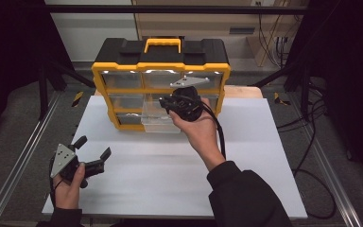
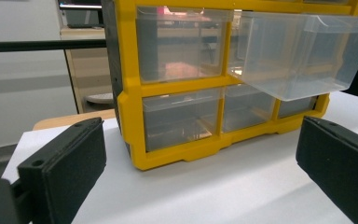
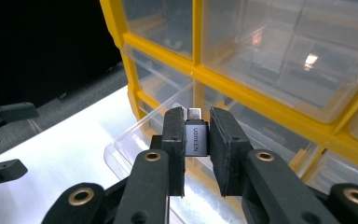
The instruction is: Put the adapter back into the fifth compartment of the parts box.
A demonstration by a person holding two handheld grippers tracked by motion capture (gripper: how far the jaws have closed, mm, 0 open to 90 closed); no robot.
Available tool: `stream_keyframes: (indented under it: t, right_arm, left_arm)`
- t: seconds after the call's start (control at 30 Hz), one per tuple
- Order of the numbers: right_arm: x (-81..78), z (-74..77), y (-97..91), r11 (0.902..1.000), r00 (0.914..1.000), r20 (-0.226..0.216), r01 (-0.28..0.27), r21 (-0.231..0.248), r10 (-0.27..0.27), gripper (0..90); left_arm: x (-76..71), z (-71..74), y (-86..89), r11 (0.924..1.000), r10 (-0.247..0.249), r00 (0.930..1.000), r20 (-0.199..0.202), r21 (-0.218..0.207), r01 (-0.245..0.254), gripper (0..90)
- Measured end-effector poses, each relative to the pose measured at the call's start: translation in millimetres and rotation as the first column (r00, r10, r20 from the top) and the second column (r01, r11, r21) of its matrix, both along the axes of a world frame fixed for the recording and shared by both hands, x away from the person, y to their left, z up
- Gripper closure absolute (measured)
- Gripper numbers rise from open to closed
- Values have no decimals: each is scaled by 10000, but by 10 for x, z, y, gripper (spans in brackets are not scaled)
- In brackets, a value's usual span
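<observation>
Between the right gripper point(image 3: 196, 140) pads, a grey adapter point(image 3: 196, 135) reads "UGREEN".

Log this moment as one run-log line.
right tool: shut on adapter | over open drawer | left tool: open, idle | organizer

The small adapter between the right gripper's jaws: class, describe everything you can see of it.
The adapter is a small grey block that looks like metal, with pale lettering down its face and a slim silver plug at its upper end. It stands upright, clamped between the black jaws of the right gripper, one pad pressing each side. It hangs above the pulled-out clear drawer of the yellow organiser, touching neither.
</observation>
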State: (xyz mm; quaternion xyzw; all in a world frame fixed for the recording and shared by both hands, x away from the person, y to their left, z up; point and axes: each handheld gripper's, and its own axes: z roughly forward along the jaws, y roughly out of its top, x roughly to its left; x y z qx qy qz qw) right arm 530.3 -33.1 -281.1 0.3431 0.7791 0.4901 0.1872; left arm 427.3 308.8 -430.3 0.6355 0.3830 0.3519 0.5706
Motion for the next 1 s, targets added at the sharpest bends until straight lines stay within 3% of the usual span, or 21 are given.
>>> stream_keyframes:
  t: [1.0]
  right_arm:
    - [91, -106, 102, 9982, 9987, -502, 99, -596, -129, 764]
  left_arm:
    - [-11, 15, 24, 9996, 149, 9995, 270, -230, -143, 10]
